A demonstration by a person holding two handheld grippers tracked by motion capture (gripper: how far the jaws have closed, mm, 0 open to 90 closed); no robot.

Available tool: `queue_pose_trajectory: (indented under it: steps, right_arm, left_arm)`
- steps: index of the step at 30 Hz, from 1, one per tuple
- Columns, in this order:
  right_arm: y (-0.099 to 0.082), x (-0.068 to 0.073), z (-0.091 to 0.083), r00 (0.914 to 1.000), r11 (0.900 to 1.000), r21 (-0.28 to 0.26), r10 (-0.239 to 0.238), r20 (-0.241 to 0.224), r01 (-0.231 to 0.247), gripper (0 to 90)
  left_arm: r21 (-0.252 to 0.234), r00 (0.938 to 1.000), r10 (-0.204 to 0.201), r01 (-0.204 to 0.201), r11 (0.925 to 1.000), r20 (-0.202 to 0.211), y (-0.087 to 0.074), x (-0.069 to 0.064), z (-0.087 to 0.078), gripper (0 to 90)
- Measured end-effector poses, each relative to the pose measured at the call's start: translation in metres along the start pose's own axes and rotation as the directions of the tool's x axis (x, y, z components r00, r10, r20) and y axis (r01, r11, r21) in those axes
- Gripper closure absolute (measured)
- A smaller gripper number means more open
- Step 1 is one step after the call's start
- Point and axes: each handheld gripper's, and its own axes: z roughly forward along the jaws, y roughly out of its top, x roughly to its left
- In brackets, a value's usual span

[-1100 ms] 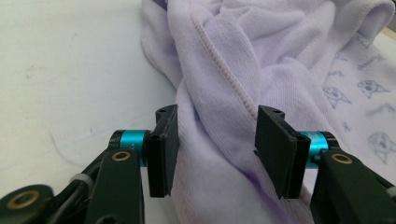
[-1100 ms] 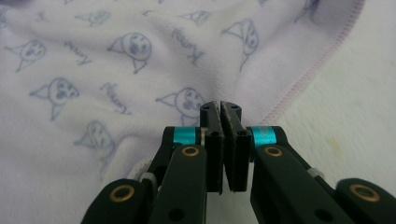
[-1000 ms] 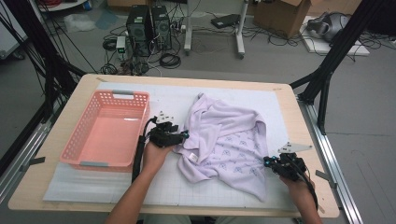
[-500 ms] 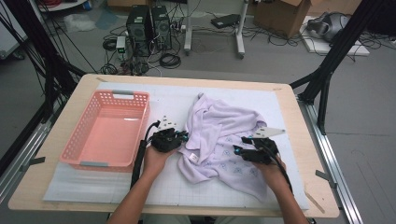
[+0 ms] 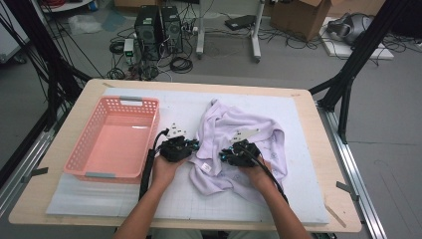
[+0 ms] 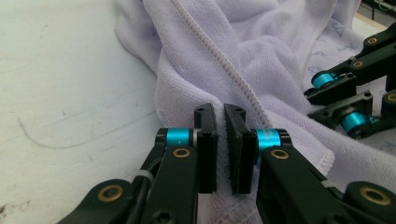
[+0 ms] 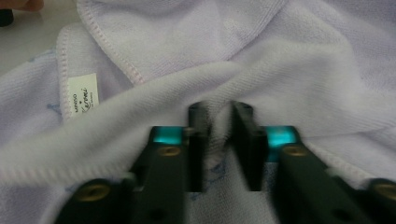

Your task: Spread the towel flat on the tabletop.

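A pale lilac towel (image 5: pixel 239 144) is lying crumpled on the white mat (image 5: pixel 298 189) covering the table (image 5: pixel 64 149), right of its middle and just beside the empty pink basket (image 5: pixel 117 139). The left gripper (image 6: pixel 219 140) is pinching the towel's thick near-left edge, its fingers (image 6: pixel 206 140) clenched on a fold with cloth showing in the narrow slit between them, next to the raised corded seam (image 6: pixel 224 65). The right gripper (image 7: pixel 219 140) is biting a ridge of towel in the middle of the heap; its fingers (image 7: pixel 247 140) are closing around the fold, but the blur is making it hard to say whether they are gripping it firmly. In the high view both grippers are sitting close together at the towel's near side, each held in one of the person's hands (image 5: pixel 166 169). Judging from this, the risk is that the right gripper is holding only a loose bunched ridge, not an edge, so lifting could let it slide out or drag the whole heap; and with the hands so near each other, pulling apart could tug the towel out of the weaker hold. A small white label (image 7: pixel 83 94) is showing near the towel's hem; it is carrying script writing too small and blurred to read
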Motion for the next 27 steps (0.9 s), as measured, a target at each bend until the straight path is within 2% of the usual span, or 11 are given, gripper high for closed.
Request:
queue_pose_trajectory:
  steps: [2,5,11,13,18,20,22,23,24,26,27]
  right_arm:
    - [0.002,-0.004,-0.004,1.0,1.0,0.002,0.002,-0.008,-0.001,81.9]
    - [0.004,-0.022,-0.018,0.9962,0.9926,-0.085,0.086,-0.014,-0.087,81.6]
    - [0.019,-0.063,-0.035,0.9849,0.9791,-0.135,0.162,0.062,-0.152,81.9]
    - [0.026,-0.075,-0.035,0.9793,0.9742,-0.14,0.189,0.073,-0.177,82.0]
    - [0.036,-0.1,-0.033,0.9698,0.9762,-0.111,0.201,0.139,-0.186,82.6]
    - [0.041,-0.11,-0.032,0.962,0.9744,-0.107,0.214,0.17,-0.198,82.7]
    - [0.044,-0.118,-0.03,0.9487,0.9716,-0.119,0.226,0.22,-0.204,83.1]
    - [0.042,-0.122,-0.03,0.9383,0.9674,-0.137,0.242,0.248,-0.213,83.3]
    - [0.04,-0.129,-0.029,0.9244,0.9602,-0.136,0.272,0.267,-0.244,83.4]
    - [0.032,-0.141,-0.033,0.8832,0.9357,-0.16,0.35,0.312,-0.315,83.4]
    - [0.028,-0.146,-0.038,0.8556,0.9189,-0.194,0.391,0.339,-0.343,83.4]
  left_arm:
    - [0.008,0.9999,-0.003,0.003,1.0,-0.011,0.0,0.0,0.0,81.4]
    - [0.017,0.9998,0.001,0.0,0.9998,-0.021,-0.001,-0.001,0.001,80.6]
    - [0.013,0.9999,0.011,-0.011,0.9999,-0.006,-0.002,-0.005,0.005,82.1]
    - [0.022,0.9994,0.033,-0.033,0.9992,-0.01,-0.002,-0.006,0.007,85.1]
    - [0.017,0.9999,0.015,-0.015,0.9997,0.0,-0.002,-0.005,0.006,85.1]
    - [-0.004,0.9998,0.015,-0.015,0.9999,0.012,-0.001,-0.008,0.005,84.9]
    - [-0.011,0.9998,0.009,-0.008,0.9999,0.018,0.001,-0.012,0.006,83.1]
    - [-0.008,0.9999,0.002,-0.002,1.0,0.016,0.001,-0.014,0.006,81.0]
    - [0.0,0.9998,-0.004,0.004,1.0,0.018,0.0,-0.014,0.007,76.8]
    - [0.02,0.9996,-0.006,0.005,0.9998,0.029,-0.001,-0.015,0.007,69.3]
    - [0.027,0.9994,-0.006,0.005,0.9996,0.034,-0.001,-0.016,0.007,64.7]
